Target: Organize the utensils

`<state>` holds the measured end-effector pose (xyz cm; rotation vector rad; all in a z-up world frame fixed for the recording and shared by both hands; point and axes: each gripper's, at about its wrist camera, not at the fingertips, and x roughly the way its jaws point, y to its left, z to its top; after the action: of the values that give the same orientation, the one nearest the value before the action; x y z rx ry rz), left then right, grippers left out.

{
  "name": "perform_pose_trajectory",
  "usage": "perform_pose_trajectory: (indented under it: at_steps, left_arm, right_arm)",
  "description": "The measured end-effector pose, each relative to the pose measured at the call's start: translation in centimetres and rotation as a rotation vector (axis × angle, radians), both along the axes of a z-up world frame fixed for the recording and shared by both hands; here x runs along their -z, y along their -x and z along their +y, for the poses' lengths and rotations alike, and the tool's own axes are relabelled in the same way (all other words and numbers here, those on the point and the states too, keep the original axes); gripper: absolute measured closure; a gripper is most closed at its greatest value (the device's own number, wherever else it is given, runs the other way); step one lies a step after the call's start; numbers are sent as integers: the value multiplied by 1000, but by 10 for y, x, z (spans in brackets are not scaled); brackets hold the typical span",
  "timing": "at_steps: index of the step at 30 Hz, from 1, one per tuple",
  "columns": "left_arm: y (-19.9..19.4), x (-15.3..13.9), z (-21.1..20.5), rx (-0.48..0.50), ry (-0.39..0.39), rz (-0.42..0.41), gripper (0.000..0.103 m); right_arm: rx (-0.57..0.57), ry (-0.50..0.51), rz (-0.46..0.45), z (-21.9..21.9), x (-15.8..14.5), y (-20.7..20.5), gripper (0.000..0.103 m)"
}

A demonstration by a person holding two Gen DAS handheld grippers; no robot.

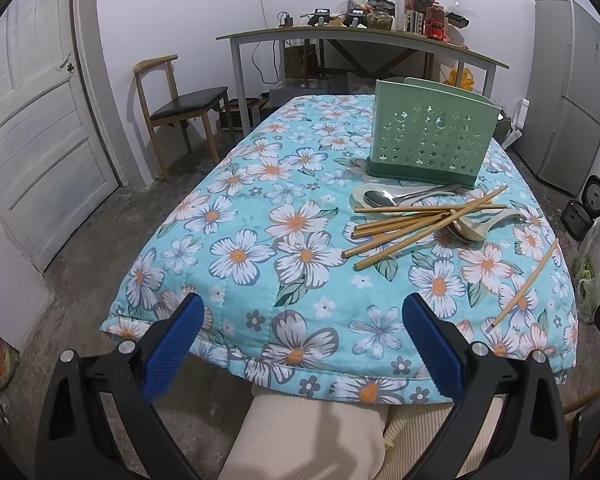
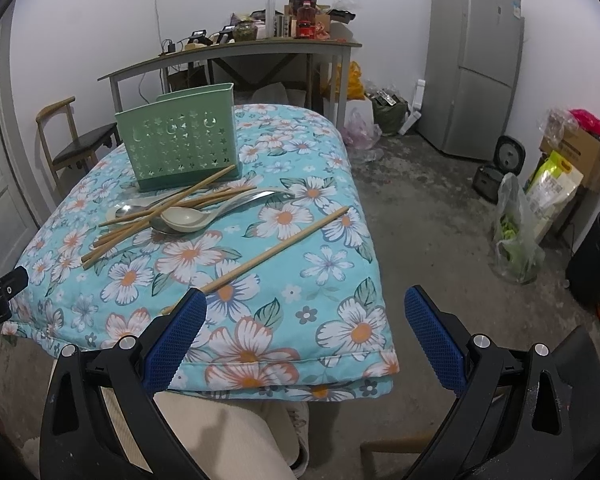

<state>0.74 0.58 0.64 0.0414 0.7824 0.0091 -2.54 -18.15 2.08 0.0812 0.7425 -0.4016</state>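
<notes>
Each hand-held gripper, left (image 1: 302, 322) and right (image 2: 306, 314), has black plastic arms, silver round screws and blue ribbed pads (image 1: 172, 350). The person's trousers (image 1: 312, 440) are cream and ribbed.

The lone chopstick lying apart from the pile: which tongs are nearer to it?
Right. The lone chopstick ends just beside the right tongs' left fingertip. The left tongs hover over the table's near edge, well left of it; both are open.

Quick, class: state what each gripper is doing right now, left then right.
Left gripper: open, holding nothing.
Right gripper: open, holding nothing.
</notes>
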Motion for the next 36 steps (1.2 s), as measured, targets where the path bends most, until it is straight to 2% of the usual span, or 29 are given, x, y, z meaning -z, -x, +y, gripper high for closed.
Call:
perform_pose_trajectory:
  at_steps: [36]
  left_arm:
    - [-3,4,3,-21,-19,10,6]
  right_arm:
    - [-7,-48,-18,-7,0,7,8]
